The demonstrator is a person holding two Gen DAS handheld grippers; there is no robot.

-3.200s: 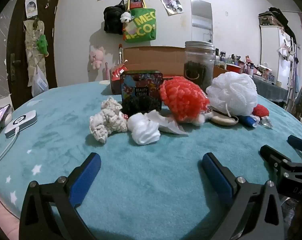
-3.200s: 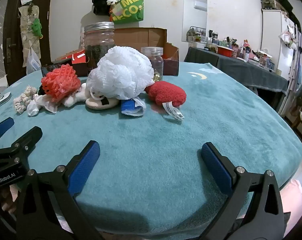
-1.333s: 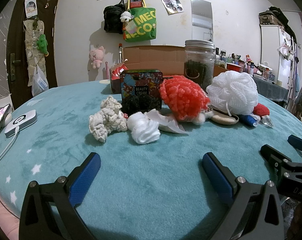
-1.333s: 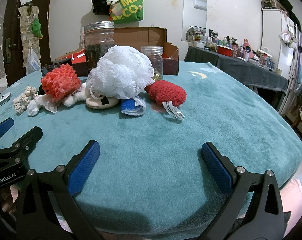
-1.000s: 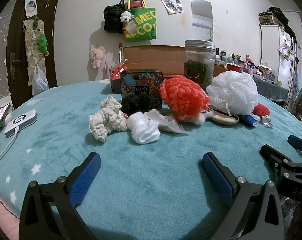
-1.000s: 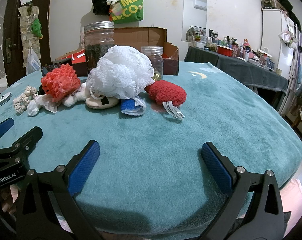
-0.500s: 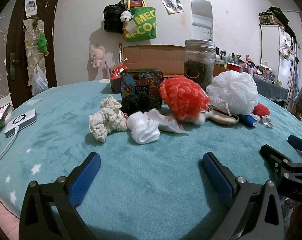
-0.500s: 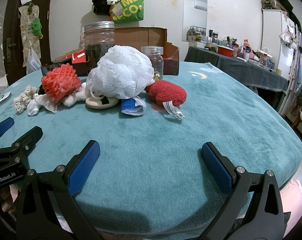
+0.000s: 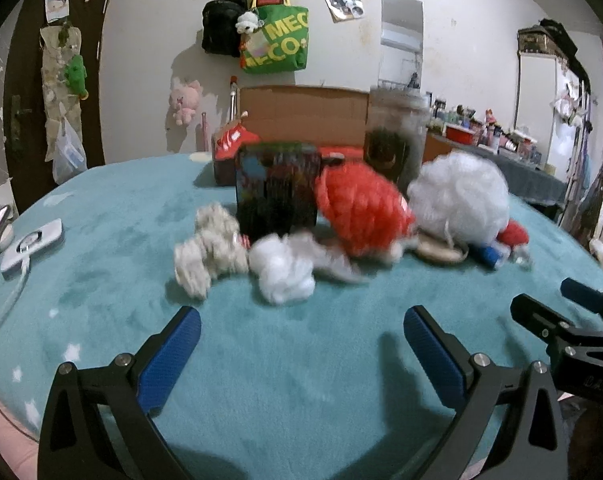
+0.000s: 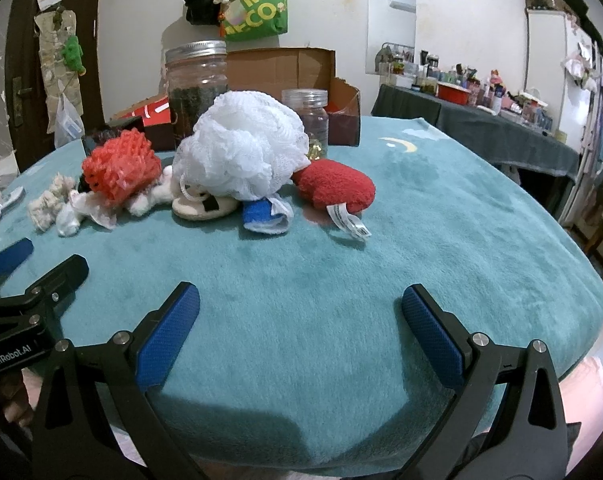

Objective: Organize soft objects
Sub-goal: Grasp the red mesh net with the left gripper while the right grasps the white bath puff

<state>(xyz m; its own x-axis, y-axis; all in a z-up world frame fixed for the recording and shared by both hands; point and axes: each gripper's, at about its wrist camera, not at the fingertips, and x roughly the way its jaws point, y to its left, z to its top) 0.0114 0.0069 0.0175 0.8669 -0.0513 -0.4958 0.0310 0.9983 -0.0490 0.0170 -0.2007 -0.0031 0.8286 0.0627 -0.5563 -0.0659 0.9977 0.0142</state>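
Teal plush covers the table [image 9: 301, 380]; in the left wrist view the left gripper [image 9: 301, 344] hangs released and empty, facing the white fluff ball [image 9: 281, 268], probably its first target. In the right wrist view the right gripper [image 10: 300, 316] is also spread wide, well short of the white bath pouf [image 10: 241, 148] and red plush [image 10: 335, 188], all unsorted.

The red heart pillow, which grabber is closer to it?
Right. The right gripper sits open just in front of the red pillow. The left gripper faces the far end of the pile, near the white puff.
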